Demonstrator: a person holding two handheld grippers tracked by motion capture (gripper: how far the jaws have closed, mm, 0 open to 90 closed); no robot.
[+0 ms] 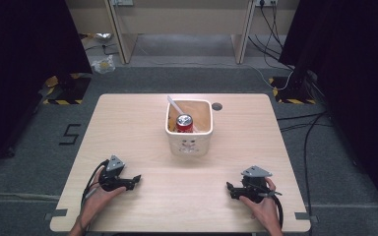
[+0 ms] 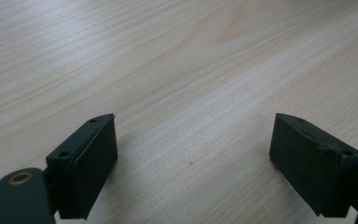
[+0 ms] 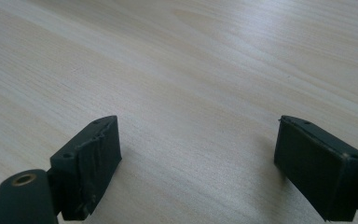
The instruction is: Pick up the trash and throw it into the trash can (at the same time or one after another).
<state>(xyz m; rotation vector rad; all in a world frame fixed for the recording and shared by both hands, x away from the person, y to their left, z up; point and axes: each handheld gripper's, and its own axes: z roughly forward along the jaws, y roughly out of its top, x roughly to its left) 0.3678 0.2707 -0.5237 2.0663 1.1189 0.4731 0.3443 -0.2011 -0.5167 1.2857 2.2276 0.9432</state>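
A cream square bin [image 1: 189,142] stands on the middle of the wooden table [image 1: 128,128]. Inside it a red drink can [image 1: 184,123] stands upright beside a white spoon-like utensil [image 1: 173,104] that leans on the far left corner. My left gripper [image 1: 137,179] rests on the table near the front left, held by a hand, jaws pointing right. My right gripper [image 1: 229,189] rests near the front right, jaws pointing left. In the left gripper view the left gripper [image 2: 193,158] is open over bare wood. The right gripper [image 3: 198,161] likewise stands open with nothing between its pads.
A small round hole [image 1: 217,106] sits in the tabletop just right of the bin. Cables [image 1: 305,132] trail on the grey floor to the right. Wooden furniture legs [image 1: 120,34] stand beyond the table's far edge, with a crumpled bag [image 1: 103,64] on the floor.
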